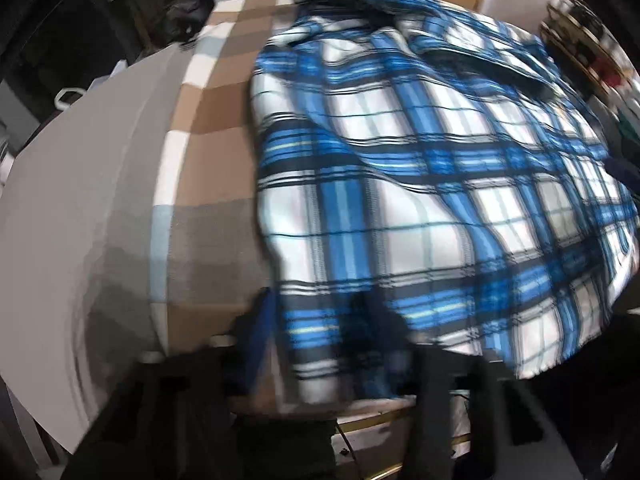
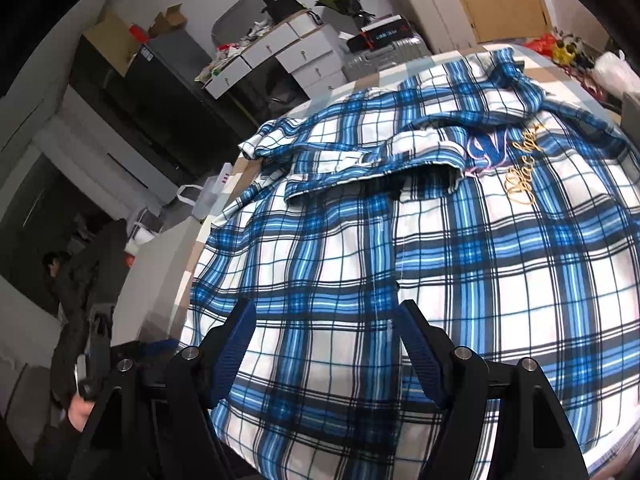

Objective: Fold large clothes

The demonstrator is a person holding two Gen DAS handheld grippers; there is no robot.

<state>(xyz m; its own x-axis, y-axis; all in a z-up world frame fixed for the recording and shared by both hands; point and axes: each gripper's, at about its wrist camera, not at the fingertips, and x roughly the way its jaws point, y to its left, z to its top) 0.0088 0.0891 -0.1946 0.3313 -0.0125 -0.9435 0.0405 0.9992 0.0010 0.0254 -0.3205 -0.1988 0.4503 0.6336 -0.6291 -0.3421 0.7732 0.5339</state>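
Blue-padded fingers [image 2: 236, 344] of the right gripper [image 2: 324, 344] are standing released, wide apart over the plaid shirt [image 2: 440, 240], which is lying spread across the checked bed cover [image 1: 208, 152]. Left gripper [image 1: 320, 340] is blurred but clenching the shirt's hem. Behind, white drawers [image 2: 296, 56] are sitting closed; a cardboard box [image 2: 112, 40] is standing open, contents unclear.

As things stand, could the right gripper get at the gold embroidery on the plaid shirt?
Probably yes. The right gripper hangs open over the plaid shirt, and only flat cloth lies between it and the gold embroidery farther up.
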